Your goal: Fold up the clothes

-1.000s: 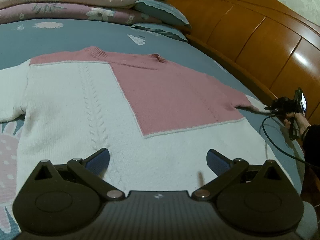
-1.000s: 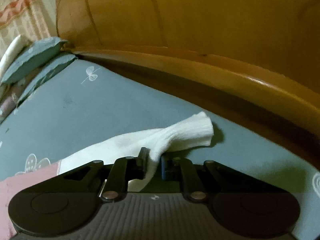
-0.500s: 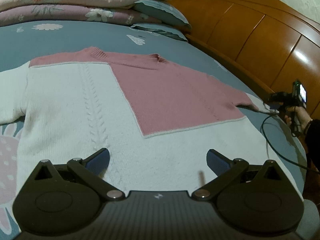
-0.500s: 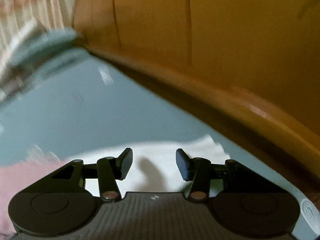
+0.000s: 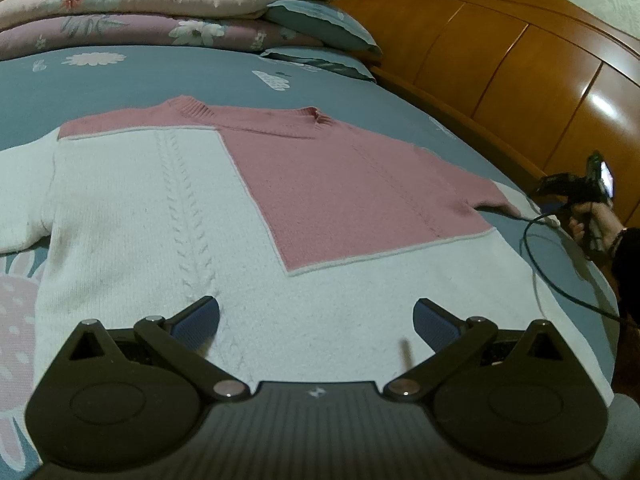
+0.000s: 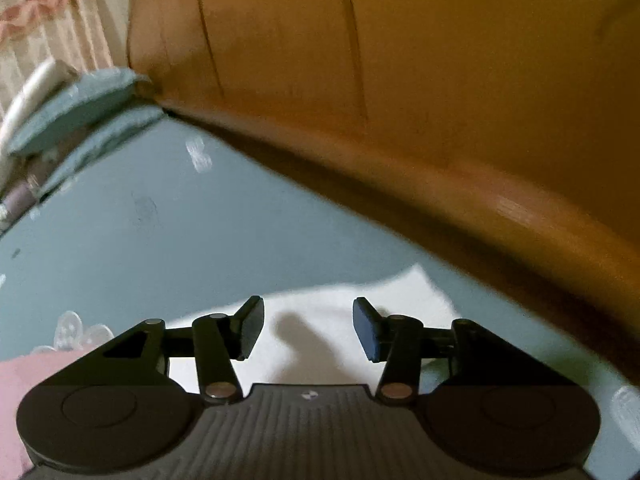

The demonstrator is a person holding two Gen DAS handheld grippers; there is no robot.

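While the pink-and-white knitted sweater (image 5: pixel 256 208) lay flat on the grey-blue bed (image 5: pixel 200 76), left hand-held gripper (image 5: pixel 316 320) wide open above its fuzzy hem, right hand-held gripper (image 6: pixel 308 328) jaws just opened, white sleeve (image 6: pixel 320 320) lying loose beneath, glossy wooden headboard (image 6: pixel 400 80) close only in right view.

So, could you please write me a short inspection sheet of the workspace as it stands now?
Surface: bed sheet, grey-blue with a flower print.
Job's things: sweater, pink and white, spread flat, not yet folded; sleeve lies flat.
Clutter: folded quilts and pillows at the far end.
Grippers: left gripper open over the hem; right gripper open above the sleeve, jaws just opened, nothing gripped.
Cables: black cable across the sheet.
Surroundings: wooden headboard.
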